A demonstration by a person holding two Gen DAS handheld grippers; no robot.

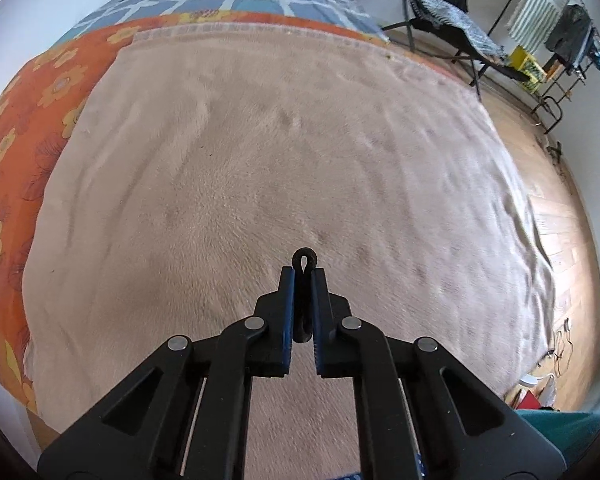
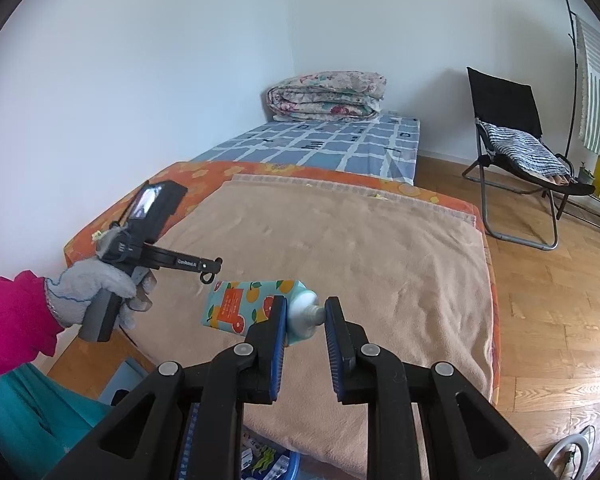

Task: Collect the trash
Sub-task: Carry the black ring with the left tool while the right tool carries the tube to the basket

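Observation:
My left gripper (image 1: 303, 272) is shut on a small black elastic loop (image 1: 304, 258), which pokes out past the fingertips above the beige blanket (image 1: 260, 140). In the right wrist view a gloved hand (image 2: 96, 284) holds that left gripper (image 2: 218, 264) over the bed's left side, and the black loop (image 2: 207, 278) hangs from its tip. My right gripper (image 2: 305, 304) is shut on the cap end of a teal tube printed with orange fruit (image 2: 236, 306). The tube is held just above the blanket (image 2: 360, 240) and sticks out to the left.
An orange flowered sheet (image 2: 204, 172) and a blue checked cover (image 2: 320, 140) lie further up the bed, with a folded quilt (image 2: 326, 96) at the far end. A black folding chair (image 2: 512, 152) stands on the wood floor (image 2: 548, 300) to the right. A blue container (image 2: 290, 460) with packaging sits below the bed's near edge.

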